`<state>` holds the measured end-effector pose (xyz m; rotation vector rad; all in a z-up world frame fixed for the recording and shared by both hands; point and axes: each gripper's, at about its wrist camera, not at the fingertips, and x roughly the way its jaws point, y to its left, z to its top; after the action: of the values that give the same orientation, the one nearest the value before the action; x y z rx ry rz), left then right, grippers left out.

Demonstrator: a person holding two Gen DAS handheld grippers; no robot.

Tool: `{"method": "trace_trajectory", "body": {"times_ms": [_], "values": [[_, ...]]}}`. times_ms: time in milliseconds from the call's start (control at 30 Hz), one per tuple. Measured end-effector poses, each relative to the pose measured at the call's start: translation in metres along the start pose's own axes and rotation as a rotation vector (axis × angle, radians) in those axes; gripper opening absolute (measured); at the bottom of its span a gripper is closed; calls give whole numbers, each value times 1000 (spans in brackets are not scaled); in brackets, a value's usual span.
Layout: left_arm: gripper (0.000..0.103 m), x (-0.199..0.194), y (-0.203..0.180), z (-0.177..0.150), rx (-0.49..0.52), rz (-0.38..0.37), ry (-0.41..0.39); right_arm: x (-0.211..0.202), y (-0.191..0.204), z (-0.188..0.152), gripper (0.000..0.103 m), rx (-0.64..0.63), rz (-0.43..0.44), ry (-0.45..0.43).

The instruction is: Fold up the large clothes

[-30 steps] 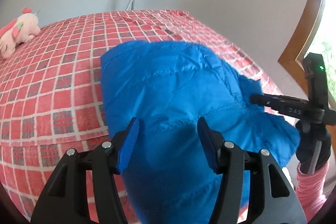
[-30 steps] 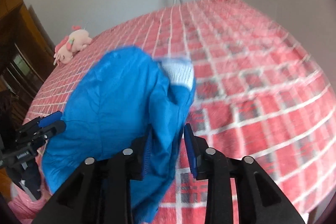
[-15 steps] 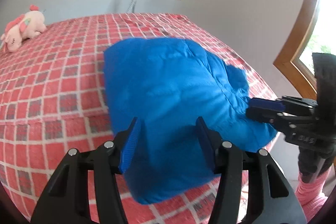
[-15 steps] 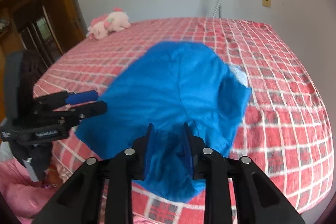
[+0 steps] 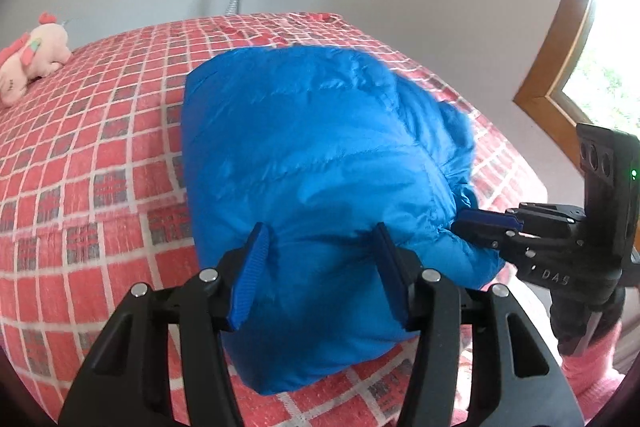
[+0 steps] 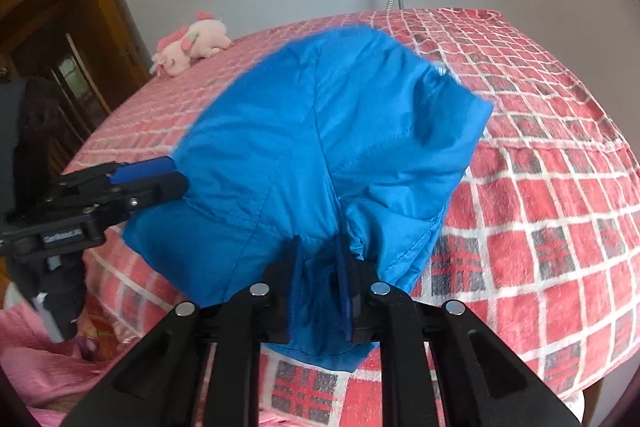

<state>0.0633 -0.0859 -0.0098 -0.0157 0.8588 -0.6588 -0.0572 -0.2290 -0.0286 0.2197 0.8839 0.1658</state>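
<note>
Right wrist view shows the right gripper (image 6: 320, 279) has just been closing, and now it pinches a bunch of the blue jacket (image 6: 320, 147) between its pads. The left gripper (image 5: 320, 267) has its jaws half apart around a fat fold of the jacket (it may be squeezing it, but that is hard to tell). A second ago the jacket hung up in the air; now it lies at the near edge of the bed (image 6: 560, 187), ready for the next fold.
</note>
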Motion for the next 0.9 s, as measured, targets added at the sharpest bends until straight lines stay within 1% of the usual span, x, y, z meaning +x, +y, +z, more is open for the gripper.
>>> {"method": "trace_trajectory", "body": {"times_ms": [33,100,133,200,300,333,400,467,600,700,800,900], "values": [[52,-4,4,9,-13,-25,0,-5,-2,5,16,4,13,-7],[52,-10,6,23,-18,-41,-12,-17,-1,23,19,-6,17,-47],[52,-12,7,34,-13,-42,-23,-22,0,33,20,-16,5,-67],[52,-8,11,54,-16,-13,-45,-24,0,58,20,-20,-24,-115],[52,12,18,78,-28,3,-30,-6,-5,91,20,8,-72,-130],[52,23,22,86,-34,26,-22,1,-9,97,20,19,-84,-124],[52,40,28,94,-52,33,3,21,-17,110,20,53,-107,-102],[52,58,33,98,-73,35,32,39,-27,115,20,86,-114,-77],[54,83,43,100,-85,47,63,69,-51,113,17,135,-175,-27],[54,94,51,101,-112,22,95,87,-68,108,17,173,-160,-1],[54,101,53,99,-109,35,102,97,-78,102,17,202,-140,7],[54,101,49,98,-89,63,100,99,-75,100,17,195,-152,8]]}}
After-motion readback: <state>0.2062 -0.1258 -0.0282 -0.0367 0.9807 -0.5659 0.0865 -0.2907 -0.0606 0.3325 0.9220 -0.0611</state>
